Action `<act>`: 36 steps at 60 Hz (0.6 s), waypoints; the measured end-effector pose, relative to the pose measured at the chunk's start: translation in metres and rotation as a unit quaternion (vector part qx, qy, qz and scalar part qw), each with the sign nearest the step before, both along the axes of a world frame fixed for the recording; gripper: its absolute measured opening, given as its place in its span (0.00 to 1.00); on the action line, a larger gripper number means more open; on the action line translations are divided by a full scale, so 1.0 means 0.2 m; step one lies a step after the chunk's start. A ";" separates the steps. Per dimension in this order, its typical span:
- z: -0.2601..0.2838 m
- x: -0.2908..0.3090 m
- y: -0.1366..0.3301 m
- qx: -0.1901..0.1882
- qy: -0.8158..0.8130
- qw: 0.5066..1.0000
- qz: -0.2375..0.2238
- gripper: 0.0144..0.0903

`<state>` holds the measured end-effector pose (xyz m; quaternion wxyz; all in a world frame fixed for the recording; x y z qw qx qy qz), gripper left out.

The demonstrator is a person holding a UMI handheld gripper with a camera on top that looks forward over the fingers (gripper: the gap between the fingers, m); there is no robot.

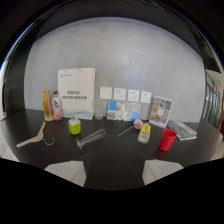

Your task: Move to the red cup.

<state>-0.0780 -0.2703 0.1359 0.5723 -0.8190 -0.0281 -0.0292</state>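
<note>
We see our claw [112,172] spread wide and holding nothing, its two pale fingers [67,171] hovering level over the dark tabletop [110,150]. The red cup [167,139] stands upright well beyond them, off to the right beside a small yellow bottle [144,133]

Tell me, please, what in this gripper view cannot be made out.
- Print on the white bag by the wall: too small to read.
- Cards on the wall: too small to tell what they show.
- Inside of the red cup: hidden by its own wall.
- Gripper body: cut off by the dark lower edge; only the open fingertips show, nothing between them.
</note>
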 end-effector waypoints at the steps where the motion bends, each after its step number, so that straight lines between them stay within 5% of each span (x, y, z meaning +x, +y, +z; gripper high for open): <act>1: 0.00 0.00 0.00 0.000 0.000 1.000 0.000 0.93; 36: -0.25 -0.04 0.03 -0.056 -0.024 0.998 -0.029 0.93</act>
